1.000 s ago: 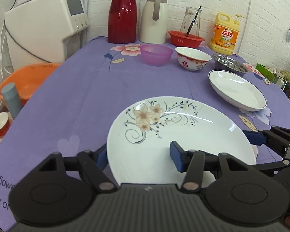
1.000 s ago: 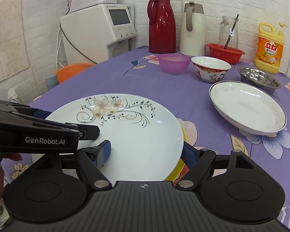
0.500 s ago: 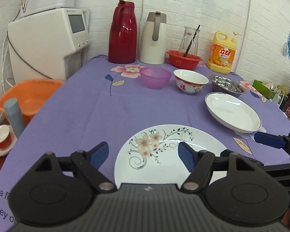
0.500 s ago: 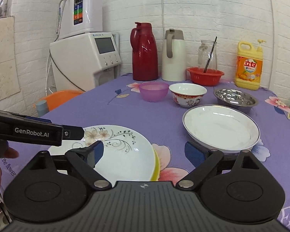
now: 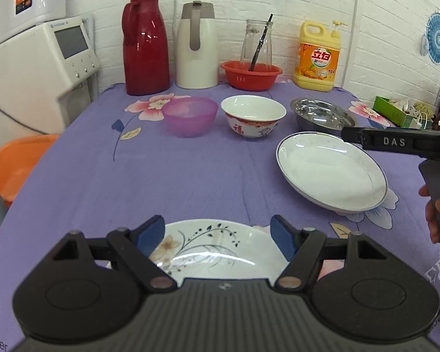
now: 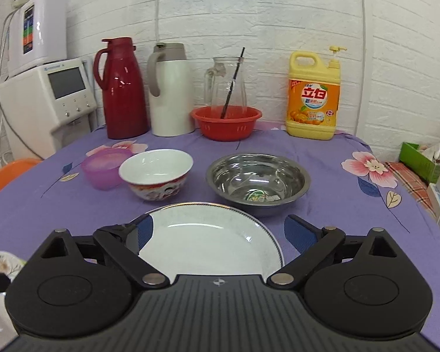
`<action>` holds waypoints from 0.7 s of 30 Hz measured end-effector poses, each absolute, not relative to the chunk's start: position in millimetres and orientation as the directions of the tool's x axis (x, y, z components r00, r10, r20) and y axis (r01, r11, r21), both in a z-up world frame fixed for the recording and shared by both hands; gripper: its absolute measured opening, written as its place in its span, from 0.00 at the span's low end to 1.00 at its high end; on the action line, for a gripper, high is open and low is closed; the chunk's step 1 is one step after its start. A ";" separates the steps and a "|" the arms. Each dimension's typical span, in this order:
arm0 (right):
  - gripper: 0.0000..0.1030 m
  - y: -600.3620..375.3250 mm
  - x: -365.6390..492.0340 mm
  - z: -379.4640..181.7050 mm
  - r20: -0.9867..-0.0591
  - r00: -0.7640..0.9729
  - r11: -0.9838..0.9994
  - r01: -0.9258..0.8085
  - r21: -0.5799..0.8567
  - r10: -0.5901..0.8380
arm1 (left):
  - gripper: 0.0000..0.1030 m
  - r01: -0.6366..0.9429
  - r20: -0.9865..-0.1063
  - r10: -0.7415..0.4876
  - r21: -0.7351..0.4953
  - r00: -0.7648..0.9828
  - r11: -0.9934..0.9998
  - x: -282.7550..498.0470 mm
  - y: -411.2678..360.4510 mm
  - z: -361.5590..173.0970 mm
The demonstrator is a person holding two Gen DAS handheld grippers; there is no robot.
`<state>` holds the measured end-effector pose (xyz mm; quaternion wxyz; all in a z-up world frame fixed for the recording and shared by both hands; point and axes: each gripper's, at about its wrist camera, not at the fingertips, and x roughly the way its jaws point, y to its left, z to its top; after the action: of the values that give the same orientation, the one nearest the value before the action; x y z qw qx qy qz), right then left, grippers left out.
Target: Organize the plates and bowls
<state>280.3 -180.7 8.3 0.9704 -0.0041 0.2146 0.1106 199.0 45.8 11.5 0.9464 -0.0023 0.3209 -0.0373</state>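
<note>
A floral plate lies on the purple tablecloth, close under my left gripper, whose blue pads stand open above it without touching. My right gripper is open too, its pads hanging over either side of a white deep plate with a thin dark rim. That deep plate also shows at the right of the left wrist view, with the right tool's black finger above it. Behind it stand a purple bowl, a red-patterned ceramic bowl and a steel bowl.
Along the back wall stand a red thermos, a white thermos, a red basket with a glass jug, and a yellow detergent bottle. A white appliance and an orange basin are at the left, a green box at the right.
My left gripper let go of the floral plate's rim, opened and drew back. My right gripper swung right, away from the floral plate, to the white deep plate.
</note>
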 end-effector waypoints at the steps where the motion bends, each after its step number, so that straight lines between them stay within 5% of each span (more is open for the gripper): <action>1: 1.00 -186.3 287.1 6.0 -0.417 0.880 0.973 -0.219 0.070 0.228 | 0.70 0.072 -0.609 -0.069 -0.021 0.790 0.997 203.9 41.8 13.1; 7: 1.00 -203.3 294.7 -11.0 -0.444 0.849 0.957 -0.231 0.176 0.287 | 0.70 0.137 -0.627 -0.137 -0.048 0.767 0.989 248.4 24.7 24.6; 13: 1.00 -202.6 299.2 -16.8 -0.487 0.838 0.969 -0.208 0.134 0.247 | 0.70 0.172 -0.683 -0.250 -0.182 0.686 0.968 314.1 9.5 14.3; 21: 1.00 -202.3 314.1 -35.9 -0.590 0.777 0.975 -0.185 0.121 0.221 | 0.69 0.185 -0.736 -0.266 -0.192 0.623 0.964 353.8 -16.1 -9.4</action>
<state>314.1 -202.3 -35.9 0.9422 0.0283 0.3161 0.1077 353.8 -16.1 -9.4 0.8995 -0.0490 0.4157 -0.1255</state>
